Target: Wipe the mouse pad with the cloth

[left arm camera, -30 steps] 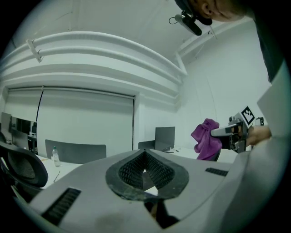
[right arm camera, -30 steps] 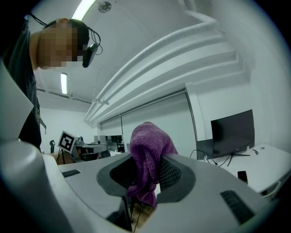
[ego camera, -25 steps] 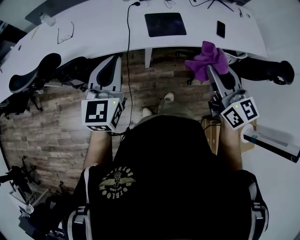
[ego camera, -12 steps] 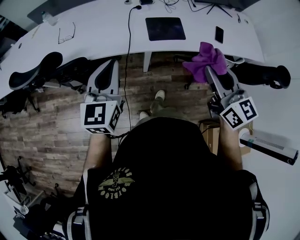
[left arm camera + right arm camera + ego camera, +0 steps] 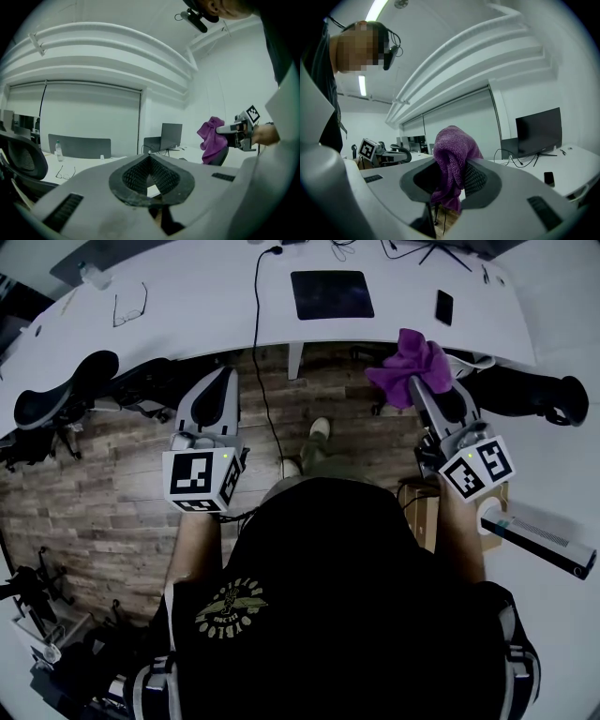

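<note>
The dark rectangular mouse pad point(image 5: 331, 293) lies flat on the white curved table point(image 5: 187, 320), far ahead of both grippers. My right gripper point(image 5: 418, 381) is shut on the purple cloth point(image 5: 412, 357), which bunches above and hangs from its tips over the wooden floor, short of the table edge. In the right gripper view the cloth point(image 5: 452, 161) fills the gap of the right gripper point(image 5: 454, 180). My left gripper point(image 5: 222, 374) hovers over the floor at the left, shut and holding nothing. The left gripper view shows the left gripper point(image 5: 150, 158) and the cloth point(image 5: 210, 138) off to the right.
A black phone point(image 5: 443, 307) lies right of the pad, and glasses point(image 5: 129, 307) lie at the table's left. A black cable point(image 5: 258, 324) runs down off the table edge. Black office chairs stand at the left point(image 5: 56, 395) and the right point(image 5: 525, 390). A monitor point(image 5: 539, 131) stands on the desk.
Hardly anything differs: both grippers hold their places below the table edge, the cloth stays clamped in the right one, and the person's foot has shifted slightly.
</note>
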`<state>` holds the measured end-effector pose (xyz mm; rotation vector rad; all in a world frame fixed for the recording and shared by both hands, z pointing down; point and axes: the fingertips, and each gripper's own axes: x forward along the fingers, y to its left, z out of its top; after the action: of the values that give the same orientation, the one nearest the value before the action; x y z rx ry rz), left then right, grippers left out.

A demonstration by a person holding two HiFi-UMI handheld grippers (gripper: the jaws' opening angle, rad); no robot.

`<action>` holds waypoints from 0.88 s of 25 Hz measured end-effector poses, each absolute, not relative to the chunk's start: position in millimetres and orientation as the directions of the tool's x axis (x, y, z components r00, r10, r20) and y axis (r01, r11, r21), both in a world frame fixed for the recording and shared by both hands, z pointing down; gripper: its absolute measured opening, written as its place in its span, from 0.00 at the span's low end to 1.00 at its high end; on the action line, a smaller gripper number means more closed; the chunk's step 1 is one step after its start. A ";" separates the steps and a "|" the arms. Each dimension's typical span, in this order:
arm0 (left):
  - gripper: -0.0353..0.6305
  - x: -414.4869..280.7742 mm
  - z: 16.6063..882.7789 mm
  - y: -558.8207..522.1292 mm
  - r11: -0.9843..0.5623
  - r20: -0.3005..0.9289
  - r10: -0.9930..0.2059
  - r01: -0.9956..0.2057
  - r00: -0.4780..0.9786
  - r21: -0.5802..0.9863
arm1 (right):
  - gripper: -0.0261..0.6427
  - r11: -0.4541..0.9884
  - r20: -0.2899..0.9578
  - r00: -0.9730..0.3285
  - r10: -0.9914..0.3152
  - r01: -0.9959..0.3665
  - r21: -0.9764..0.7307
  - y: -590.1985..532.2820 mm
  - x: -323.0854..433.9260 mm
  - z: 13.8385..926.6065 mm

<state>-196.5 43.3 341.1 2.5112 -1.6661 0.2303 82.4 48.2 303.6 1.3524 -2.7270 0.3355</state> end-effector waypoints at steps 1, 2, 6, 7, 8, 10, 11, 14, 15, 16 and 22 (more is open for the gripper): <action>0.06 -194.3 342.5 39.8 -0.388 0.195 -0.903 -0.922 0.383 0.015 | 0.21 0.584 0.169 -0.606 -0.777 -0.795 -0.165 44.6 85.2 306.1; 0.06 -191.7 344.0 36.2 -0.389 0.199 -0.902 -0.921 0.384 0.015 | 0.21 0.580 0.170 -0.604 -0.779 -0.797 -0.170 40.9 88.4 308.4; 0.06 -178.3 346.1 16.6 -0.401 0.206 -0.895 -0.916 0.396 0.021 | 0.21 0.571 0.169 -0.599 -0.783 -0.799 -0.189 20.5 100.0 316.0; 0.06 -175.1 344.9 10.7 -0.402 0.205 -0.894 -0.915 0.398 0.022 | 0.21 0.570 0.169 -0.599 -0.782 -0.799 -0.193 15.0 102.4 317.1; 0.06 -172.2 343.4 5.3 -0.403 0.203 -0.894 -0.915 0.399 0.023 | 0.21 0.570 0.169 -0.600 -0.782 -0.798 -0.196 10.1 104.5 318.0; 0.06 -167.8 340.2 -3.8 -0.404 0.199 -0.894 -0.914 0.401 0.024 | 0.21 0.569 0.169 -0.601 -0.781 -0.797 -0.202 1.7 107.7 319.6; 0.06 -166.5 339.0 -8.4 -0.404 0.198 -0.895 -0.914 0.400 0.023 | 0.21 0.569 0.168 -0.601 -0.781 -0.796 -0.205 -2.8 108.8 320.4; 0.06 -164.9 338.2 -25.1 -0.398 0.199 -0.898 -0.917 0.393 0.020 | 0.21 0.569 0.165 -0.603 -0.780 -0.795 -0.210 -19.4 112.4 321.8; 0.06 -164.5 338.6 -31.0 -0.395 0.202 -0.898 -0.918 0.391 0.021 | 0.21 0.569 0.164 -0.603 -0.781 -0.794 -0.211 -25.0 114.2 321.9; 0.06 -163.8 339.3 -36.7 -0.393 0.204 -0.898 -0.919 0.389 0.023 | 0.21 0.569 0.163 -0.603 -0.781 -0.794 -0.213 -30.5 116.4 322.0; 0.06 -154.8 337.9 -74.6 -0.376 0.202 -0.907 -0.927 0.370 0.006 | 0.21 0.563 0.158 -0.602 -0.783 -0.793 -0.232 -66.8 132.6 327.6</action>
<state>-154.8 -74.6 337.9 2.4997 -1.6820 0.2495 132.6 -66.8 327.6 1.3839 -2.7441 0.4364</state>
